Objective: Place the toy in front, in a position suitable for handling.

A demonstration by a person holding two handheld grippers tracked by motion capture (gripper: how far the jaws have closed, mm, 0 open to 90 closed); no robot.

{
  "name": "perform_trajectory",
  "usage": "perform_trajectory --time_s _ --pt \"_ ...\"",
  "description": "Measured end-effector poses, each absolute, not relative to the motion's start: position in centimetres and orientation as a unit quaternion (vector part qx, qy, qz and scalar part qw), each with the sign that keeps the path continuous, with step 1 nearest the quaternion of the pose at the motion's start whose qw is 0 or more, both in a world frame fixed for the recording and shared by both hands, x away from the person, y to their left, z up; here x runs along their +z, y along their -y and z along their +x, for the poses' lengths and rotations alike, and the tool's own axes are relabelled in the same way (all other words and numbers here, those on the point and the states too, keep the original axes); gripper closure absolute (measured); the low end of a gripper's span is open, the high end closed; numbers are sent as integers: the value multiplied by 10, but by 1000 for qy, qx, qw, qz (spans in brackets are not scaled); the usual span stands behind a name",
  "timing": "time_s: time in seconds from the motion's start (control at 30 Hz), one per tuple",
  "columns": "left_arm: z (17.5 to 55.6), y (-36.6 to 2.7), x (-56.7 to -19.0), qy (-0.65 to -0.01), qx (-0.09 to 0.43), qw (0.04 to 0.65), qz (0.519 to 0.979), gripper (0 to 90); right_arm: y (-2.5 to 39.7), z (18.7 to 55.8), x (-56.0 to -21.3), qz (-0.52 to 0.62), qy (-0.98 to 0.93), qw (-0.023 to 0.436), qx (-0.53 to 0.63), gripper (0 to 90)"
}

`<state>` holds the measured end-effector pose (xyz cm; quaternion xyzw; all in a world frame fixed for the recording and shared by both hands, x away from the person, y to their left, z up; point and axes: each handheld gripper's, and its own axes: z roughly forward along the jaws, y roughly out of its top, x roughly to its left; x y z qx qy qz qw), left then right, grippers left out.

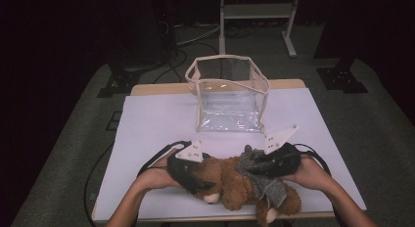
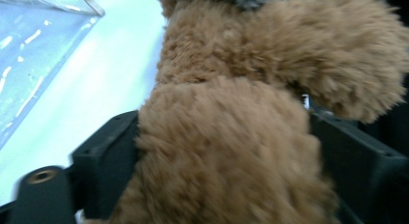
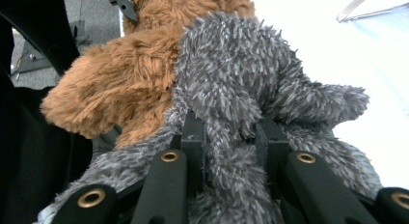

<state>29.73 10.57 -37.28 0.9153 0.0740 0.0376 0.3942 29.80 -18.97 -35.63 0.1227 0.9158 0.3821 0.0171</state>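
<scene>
A brown plush teddy bear (image 1: 230,183) lies near the table's front edge, with a grey fuzzy garment (image 1: 262,180) over its right side. My left gripper (image 1: 195,180) comes in from the left. In the left gripper view its jaws press both sides of the bear's brown body (image 2: 270,50), so my left gripper (image 2: 226,151) is shut on it. My right gripper (image 1: 266,166) reaches in from the right. In the right gripper view it (image 3: 231,137) is shut on a fold of the grey garment (image 3: 231,74), with brown fur (image 3: 125,74) just beyond.
A clear plastic bag (image 1: 230,97) with beige trim stands open at the back middle of the white table cover (image 1: 156,119). Its edge shows in both gripper views (image 2: 29,45) (image 3: 381,11). Cables trail from both grippers. Dark floor surrounds the table.
</scene>
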Motion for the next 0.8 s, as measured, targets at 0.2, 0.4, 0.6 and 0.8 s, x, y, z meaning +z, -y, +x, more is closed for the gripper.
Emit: perform_trajectory --time_s 0.2,0.4,0.6,0.8 --pt "300 -95 -386 -82 32 380 921 36 192 295 -360 126 -911 10 391 702" --pt "306 -77 -392 -72 29 338 938 19 193 298 -362 132 -910 5 392 702" --pt "309 -72 -384 -63 57 334 939 335 198 303 -364 142 -904 9 403 701" --pt "319 -70 -367 -54 113 374 919 437 210 320 -352 160 -895 3 416 701"
